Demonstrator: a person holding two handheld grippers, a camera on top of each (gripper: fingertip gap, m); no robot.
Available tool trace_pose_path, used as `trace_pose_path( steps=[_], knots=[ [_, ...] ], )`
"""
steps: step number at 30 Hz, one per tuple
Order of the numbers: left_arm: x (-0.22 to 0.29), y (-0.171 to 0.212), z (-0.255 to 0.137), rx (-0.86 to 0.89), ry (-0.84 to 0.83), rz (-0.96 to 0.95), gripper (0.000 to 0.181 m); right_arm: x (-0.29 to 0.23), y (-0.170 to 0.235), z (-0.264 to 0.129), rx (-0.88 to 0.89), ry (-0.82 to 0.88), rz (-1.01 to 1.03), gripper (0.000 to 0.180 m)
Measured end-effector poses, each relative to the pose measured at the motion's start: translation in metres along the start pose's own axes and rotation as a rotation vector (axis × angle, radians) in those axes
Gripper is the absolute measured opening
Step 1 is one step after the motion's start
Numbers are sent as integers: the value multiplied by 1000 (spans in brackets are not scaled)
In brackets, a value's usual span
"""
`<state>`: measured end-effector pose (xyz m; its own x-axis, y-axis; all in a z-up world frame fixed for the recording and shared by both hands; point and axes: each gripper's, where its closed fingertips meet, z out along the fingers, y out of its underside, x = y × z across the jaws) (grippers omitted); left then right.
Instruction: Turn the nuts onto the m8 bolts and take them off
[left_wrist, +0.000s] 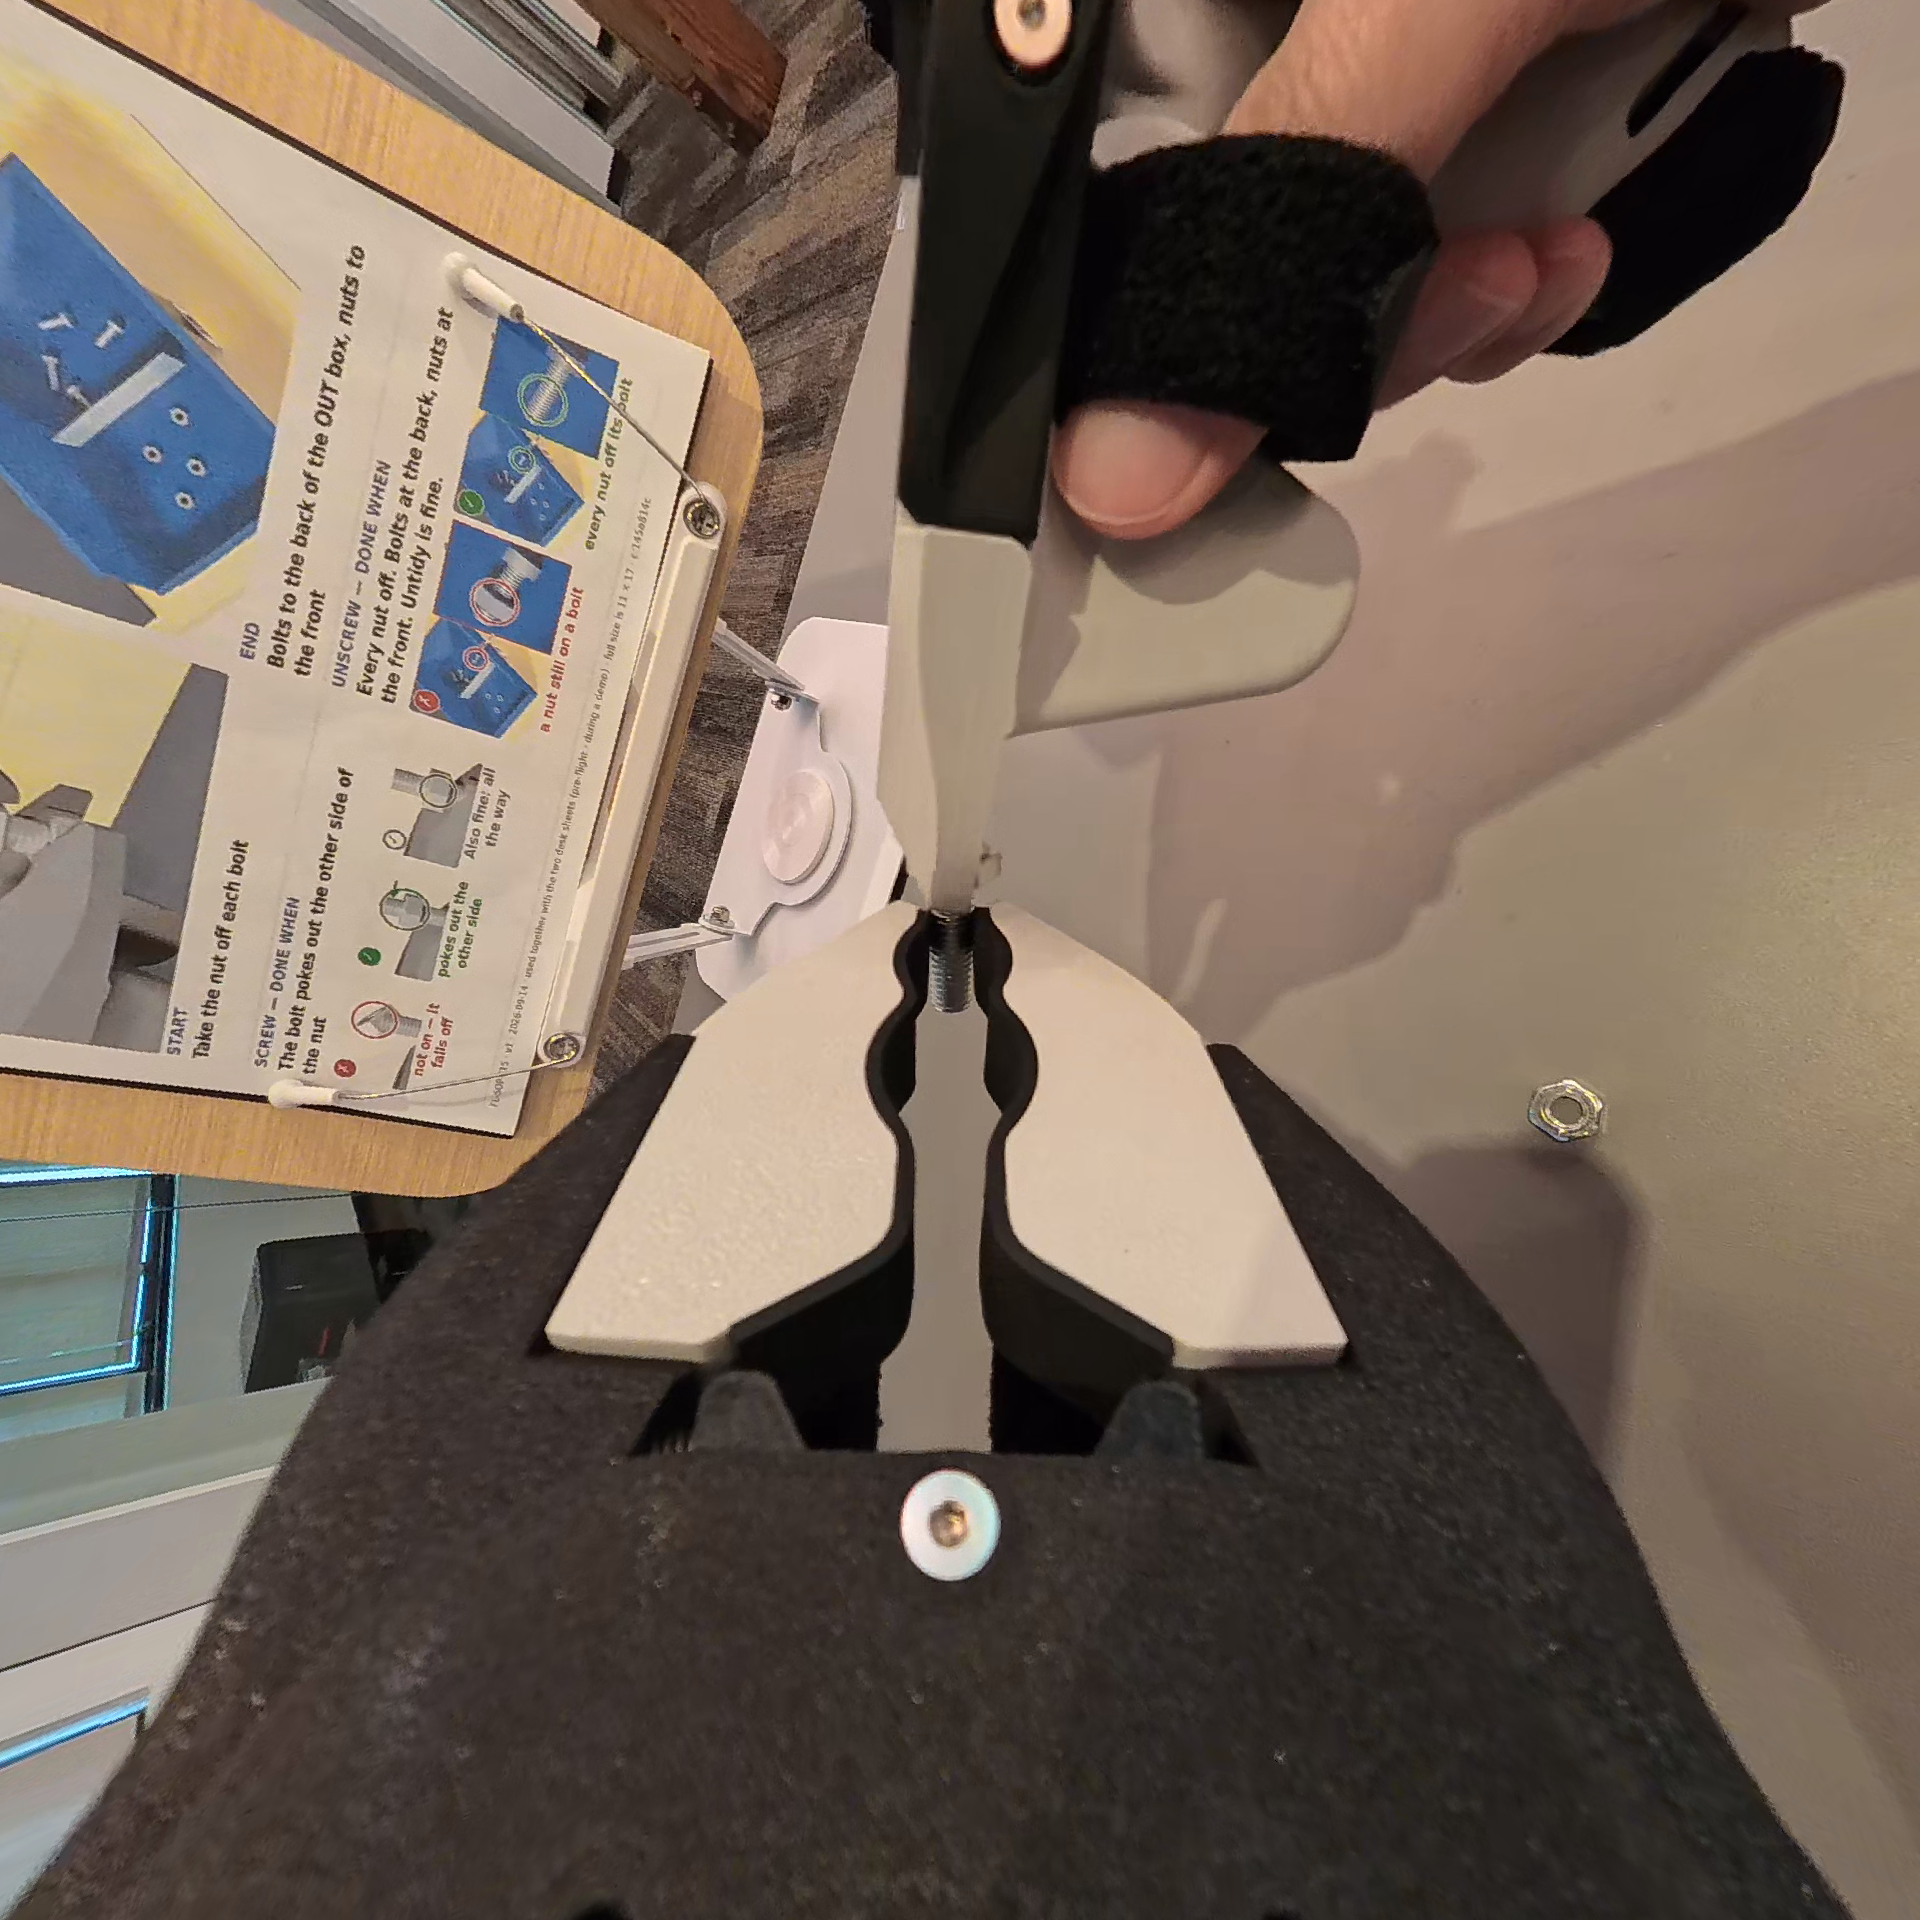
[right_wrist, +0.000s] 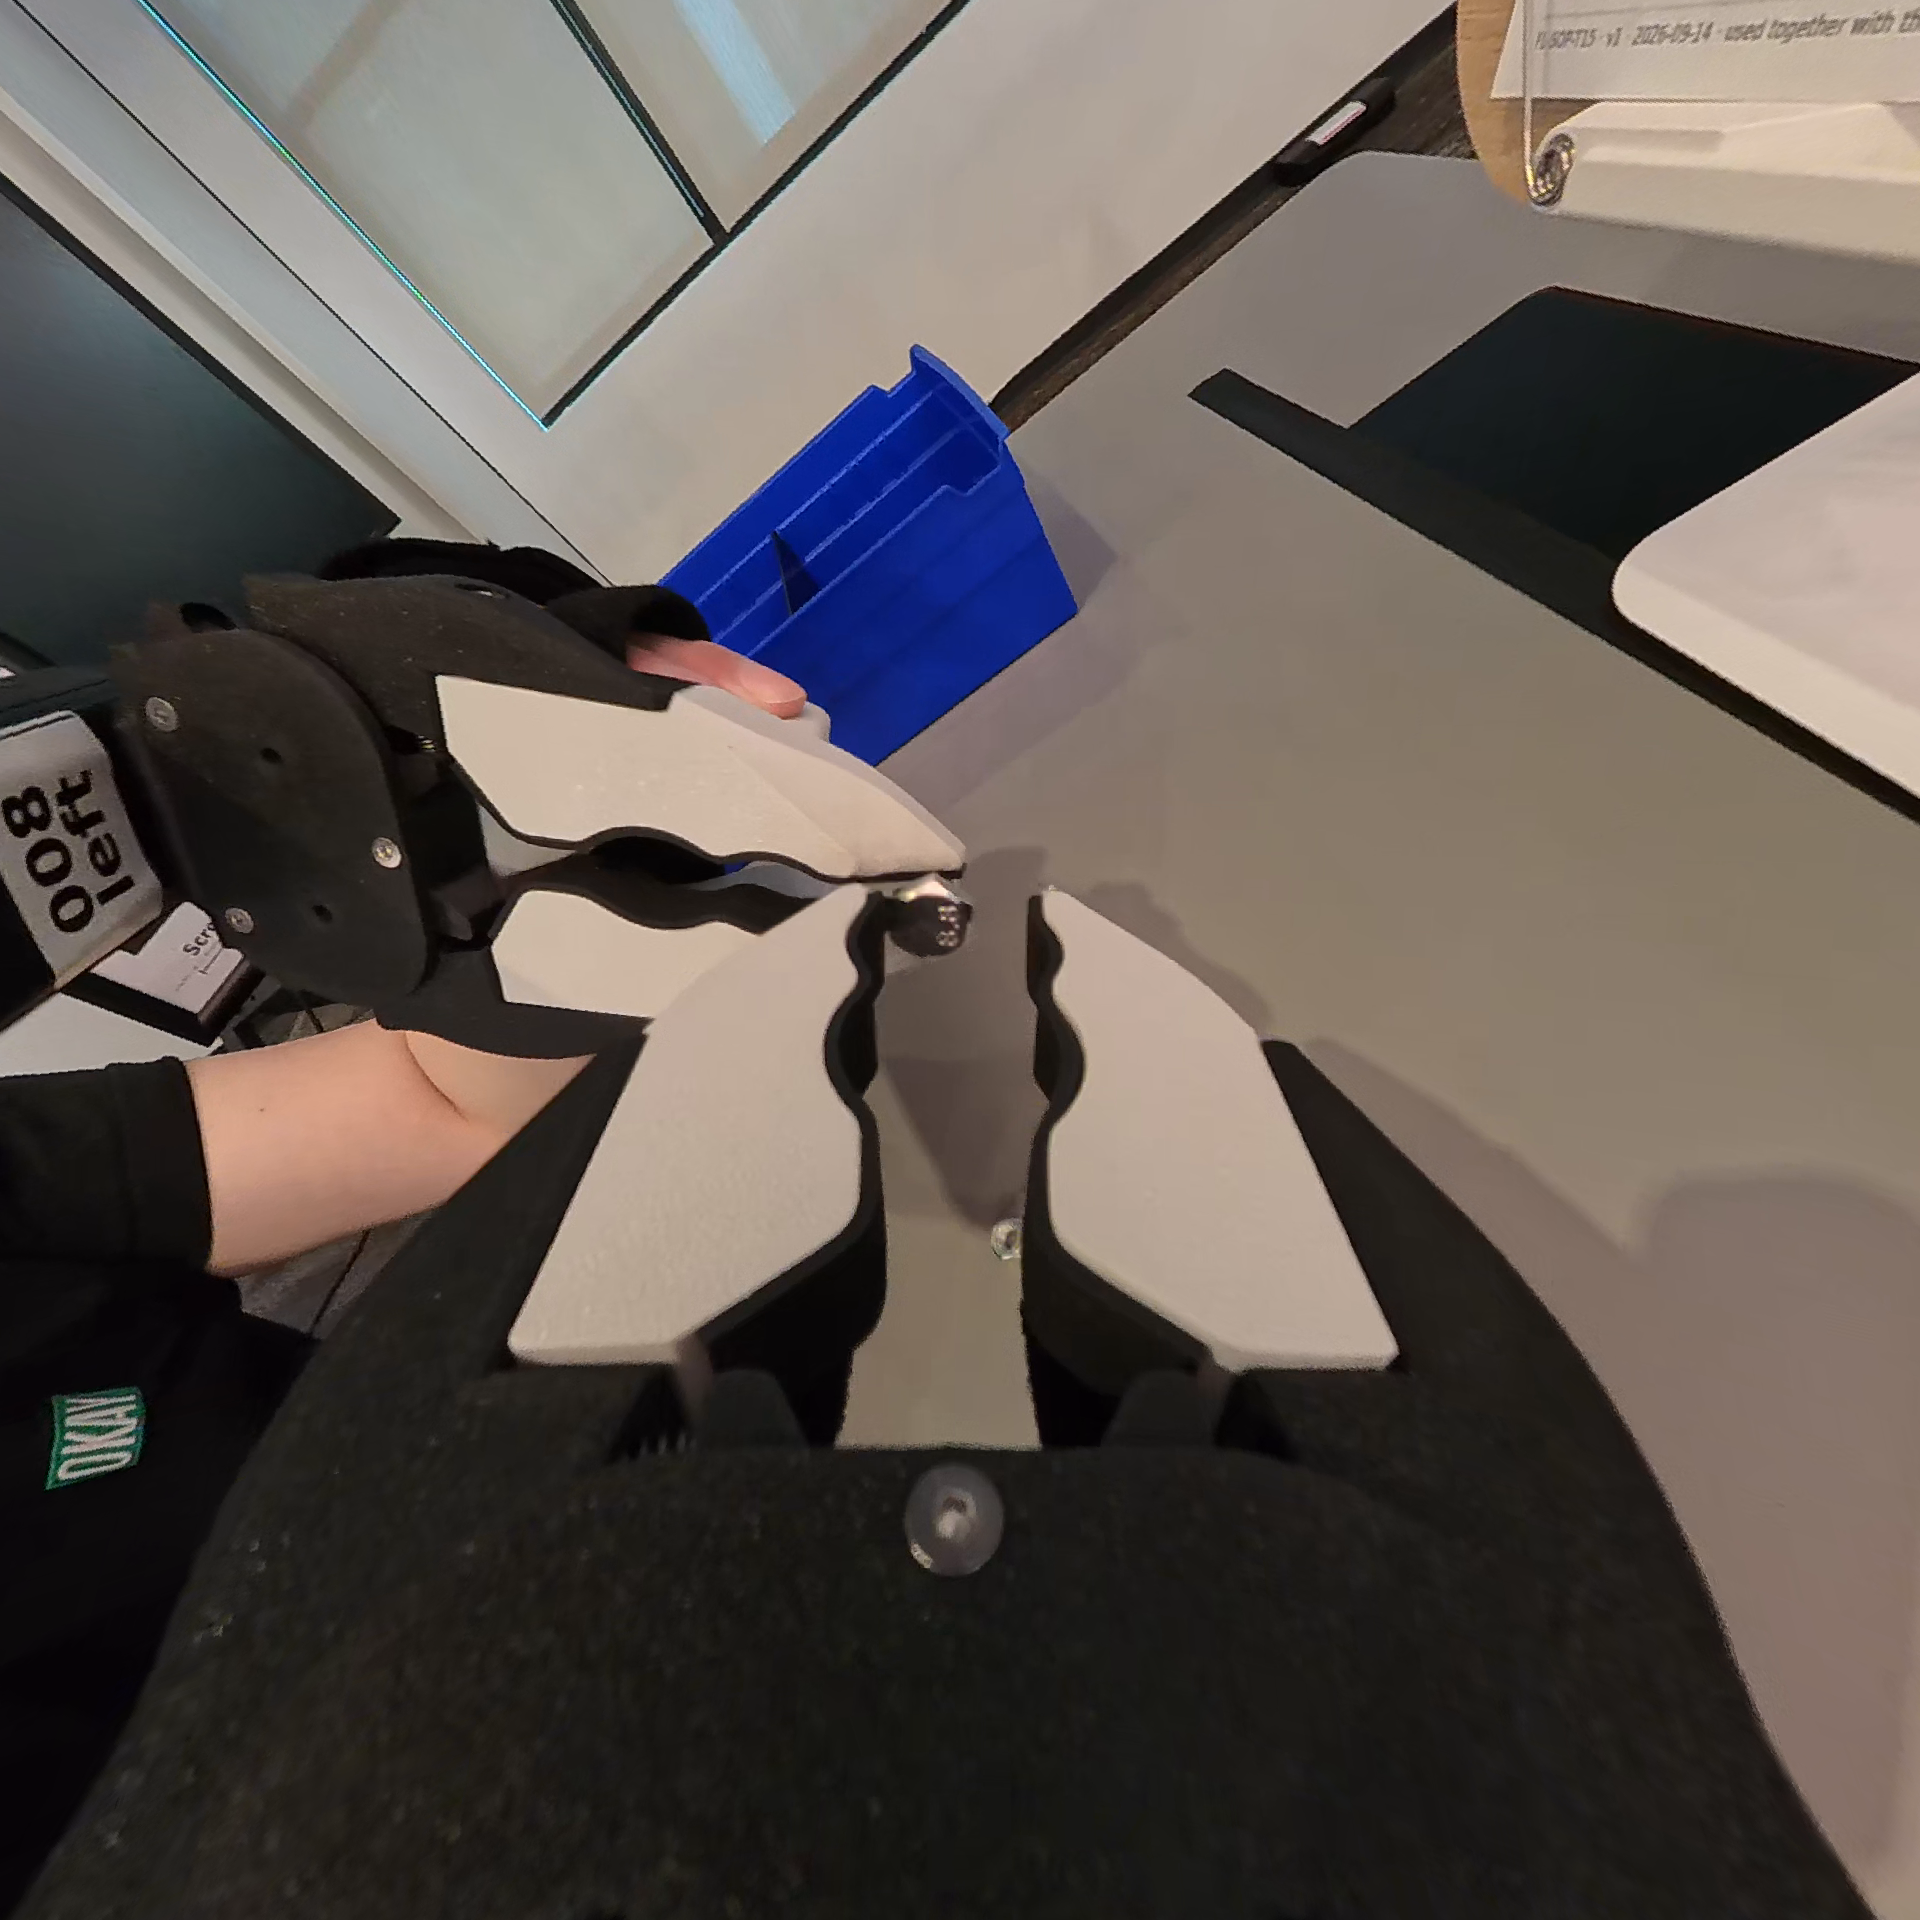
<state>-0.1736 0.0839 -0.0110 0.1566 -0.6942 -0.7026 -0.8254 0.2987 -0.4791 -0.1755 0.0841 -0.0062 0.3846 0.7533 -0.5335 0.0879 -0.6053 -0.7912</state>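
Observation:
My left gripper (left_wrist: 951, 920) is shut on the threaded shaft of a bolt (left_wrist: 950, 966); the threads that show carry no nut. In the right wrist view the left gripper (right_wrist: 930, 875) comes in from the left, with the bolt's hex head (right_wrist: 935, 923) sticking out of its tips. My right gripper (right_wrist: 951, 909) is open, its fingers on either side of the bolt head, which is close to the left one. In the left wrist view the right gripper (left_wrist: 961, 871) shows edge-on from above. A loose nut (left_wrist: 1567, 1110) lies on the grey table (left_wrist: 1558, 1455), also seen between my right fingers (right_wrist: 1005, 1238).
A blue bin (right_wrist: 894, 582) lies at the table's far edge behind the left gripper. A wooden clipboard with an instruction sheet (left_wrist: 343, 644) stands on a white stand (left_wrist: 790, 821) to the left. A person's hand (left_wrist: 1299, 312) holds the right gripper. Only a small space, under 4 cm, lies between the two pairs of fingers.

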Motion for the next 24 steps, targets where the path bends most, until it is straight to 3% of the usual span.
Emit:
trace_pose_path(
  steps=[7,22,24],
  knots=[
    [-1,2,0,-7,-4,-1,8,-4,0,1,-5,-21,0,14],
    [-4,3,-2,0,-15,-17,8,-5,-1,4,-2,-12,-54,14],
    [-9,2,-3,14,-40,-39,15,-5,-2,3,7,-8,-54,14]
  ],
)
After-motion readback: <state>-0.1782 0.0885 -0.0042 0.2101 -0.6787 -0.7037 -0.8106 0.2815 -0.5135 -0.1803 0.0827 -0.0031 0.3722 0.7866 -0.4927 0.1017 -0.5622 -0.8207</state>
